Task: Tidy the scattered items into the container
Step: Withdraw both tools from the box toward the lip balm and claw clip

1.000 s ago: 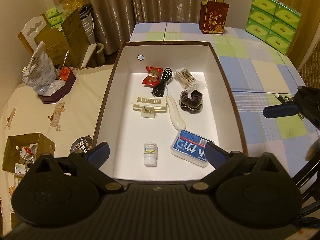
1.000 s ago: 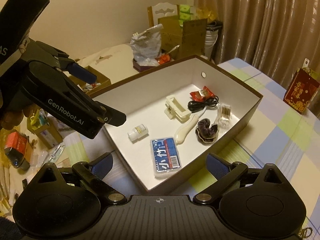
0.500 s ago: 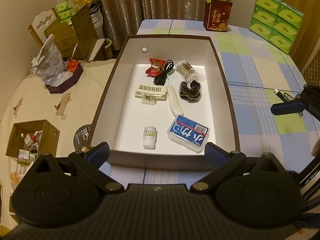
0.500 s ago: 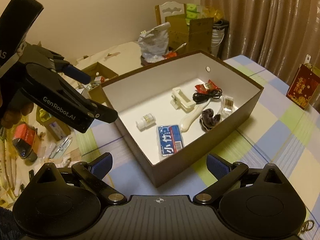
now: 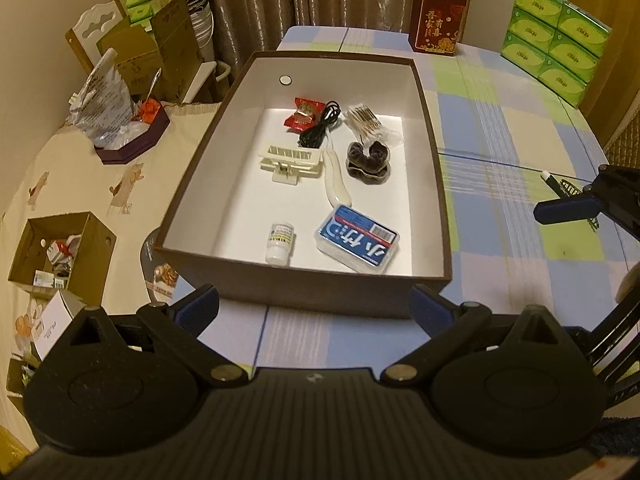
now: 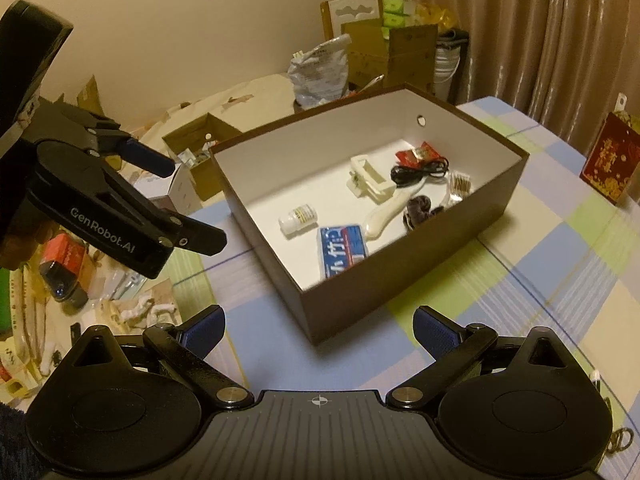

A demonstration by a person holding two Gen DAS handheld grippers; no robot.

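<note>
Left tool [image 5: 314,306] and right tool [image 6: 319,325] both spread wide and empty, short of brown box [image 5: 320,294], small items inside

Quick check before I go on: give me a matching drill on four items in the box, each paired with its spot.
Things:
1. red snack packet
2. white pill bottle
3. blue and white case
4. dark scrunchie

Places in the box, as seen from the left wrist:
A. near wall, right of the bottle
B. far end, left of the black cable
C. right of the white handle, by the cotton swabs
D. near wall, left of the case

Pairs: 1-B, 2-D, 3-A, 4-C
</note>
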